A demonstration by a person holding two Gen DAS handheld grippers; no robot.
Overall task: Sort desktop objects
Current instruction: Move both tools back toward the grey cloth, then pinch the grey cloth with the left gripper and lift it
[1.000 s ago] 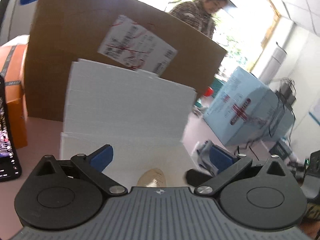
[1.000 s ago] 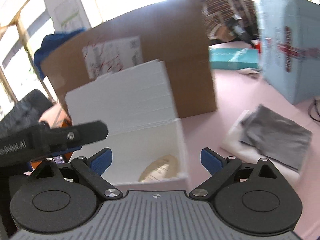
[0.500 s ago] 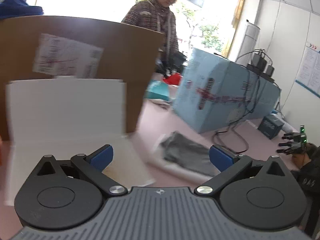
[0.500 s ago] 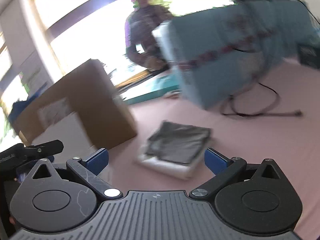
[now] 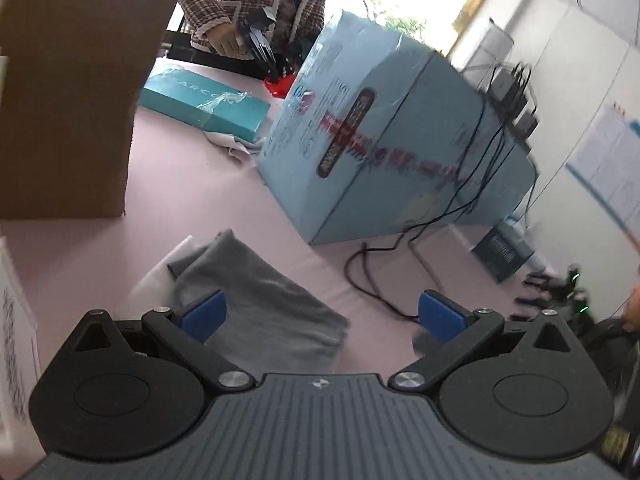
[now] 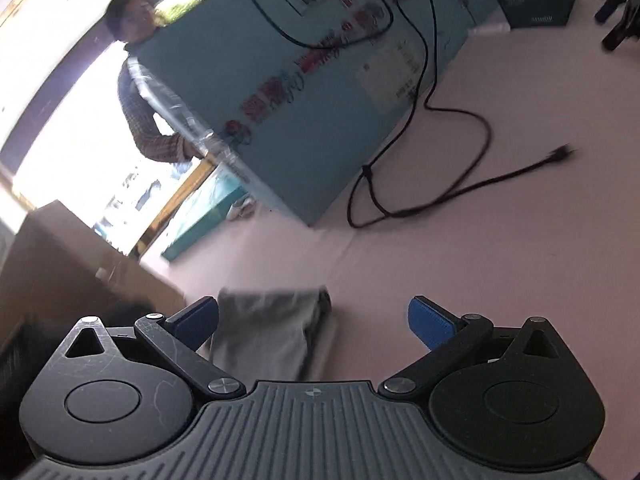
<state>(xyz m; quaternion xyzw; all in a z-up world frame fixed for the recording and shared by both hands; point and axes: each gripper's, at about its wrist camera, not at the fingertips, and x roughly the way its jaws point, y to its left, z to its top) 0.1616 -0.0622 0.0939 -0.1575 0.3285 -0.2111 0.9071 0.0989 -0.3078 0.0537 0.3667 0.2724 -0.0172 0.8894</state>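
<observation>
The big light-blue box (image 5: 392, 136) stands at the back of the pink tabletop (image 5: 200, 184), a black cable (image 6: 420, 200) trailing from its near corner. In front of that box, between it and the brown carton (image 5: 68, 92), lies the folded grey cloth (image 5: 260, 300) on a white pad. Both tools seem to be approaching it, so the pick-up is only beginning. Its long axis appears to run from near the carton towards the camera, though blur makes this uncertain. The left gripper (image 5: 322, 314) and right gripper (image 6: 314, 318) are both spread wide and empty. Next: descend, straddle a folded edge, and close.
</observation>
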